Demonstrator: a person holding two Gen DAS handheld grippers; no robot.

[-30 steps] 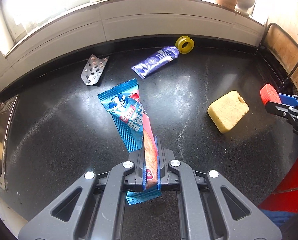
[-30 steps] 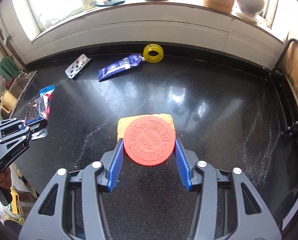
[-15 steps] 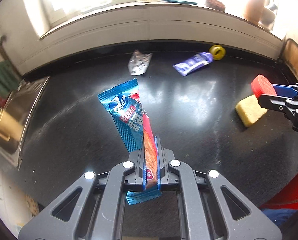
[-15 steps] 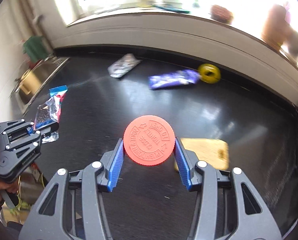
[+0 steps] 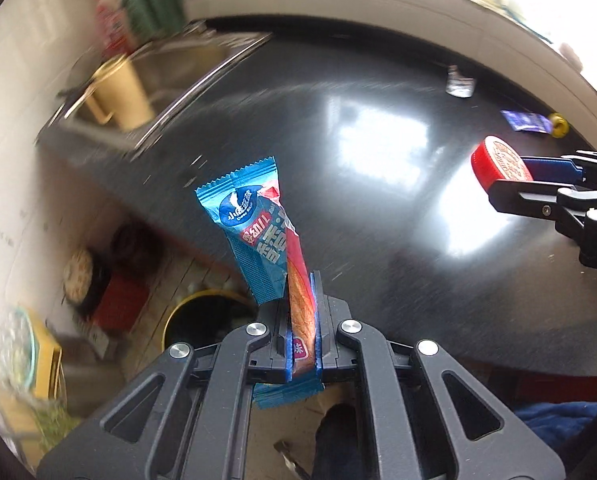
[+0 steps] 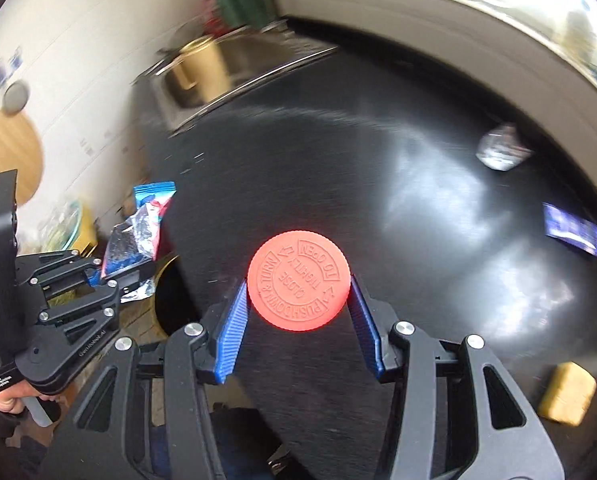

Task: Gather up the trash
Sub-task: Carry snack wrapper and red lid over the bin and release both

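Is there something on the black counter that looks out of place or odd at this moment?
Yes. Litter lies loose on the black counter near the back wall: a crumpled silver blister pack, a purple wrapper and a yellow ring beside it. A yellow sponge sits apart, nearer the front edge.

blue wrapper (image 5: 254,236), red cap (image 6: 298,280)

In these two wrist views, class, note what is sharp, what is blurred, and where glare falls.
Left wrist view: the left tool and its blue snack wrapper are sharp; the sink and floor smear; window glare whitens the black counter. Right wrist view: the right tool and red cap are crisp, the foil blister pack and wall streak, the window is blown out.
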